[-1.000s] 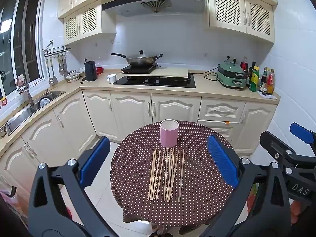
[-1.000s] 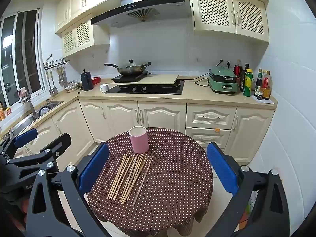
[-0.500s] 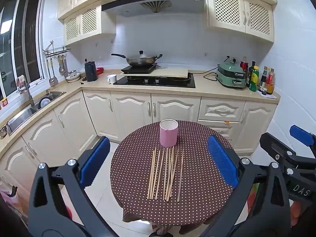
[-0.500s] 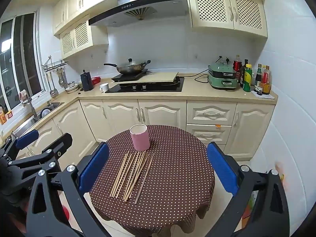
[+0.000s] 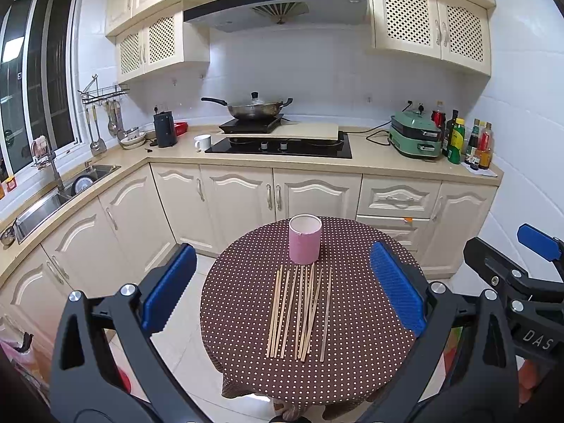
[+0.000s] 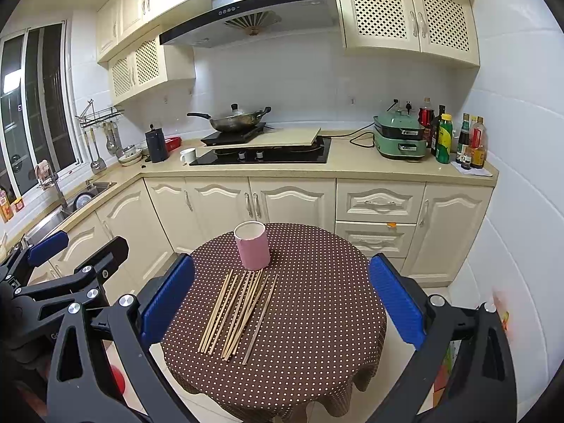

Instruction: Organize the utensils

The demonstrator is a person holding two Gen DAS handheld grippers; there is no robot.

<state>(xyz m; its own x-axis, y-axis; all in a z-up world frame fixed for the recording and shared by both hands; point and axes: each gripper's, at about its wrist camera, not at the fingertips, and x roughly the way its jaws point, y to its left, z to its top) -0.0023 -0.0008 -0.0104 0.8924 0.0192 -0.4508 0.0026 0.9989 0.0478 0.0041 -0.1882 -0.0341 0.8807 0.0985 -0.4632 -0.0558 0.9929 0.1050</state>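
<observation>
Several wooden chopsticks lie side by side on a round table with a brown dotted cloth. Just behind them stands an upright pink cup, which looks empty. My left gripper hovers above and in front of the table, wide open, nothing between its blue pads. My right gripper is likewise wide open and empty, held well back from the chopsticks. Each gripper shows at the edge of the other's view.
Behind the table runs a kitchen counter with a hob, a wok, a white mug, a green cooker and bottles. A sink is at the left. White tiled floor surrounds the table.
The right gripper has risen and tilted slightly, so the table sits a little more central in its view. The left gripper is nearly still. Chopsticks and cup have not moved.
</observation>
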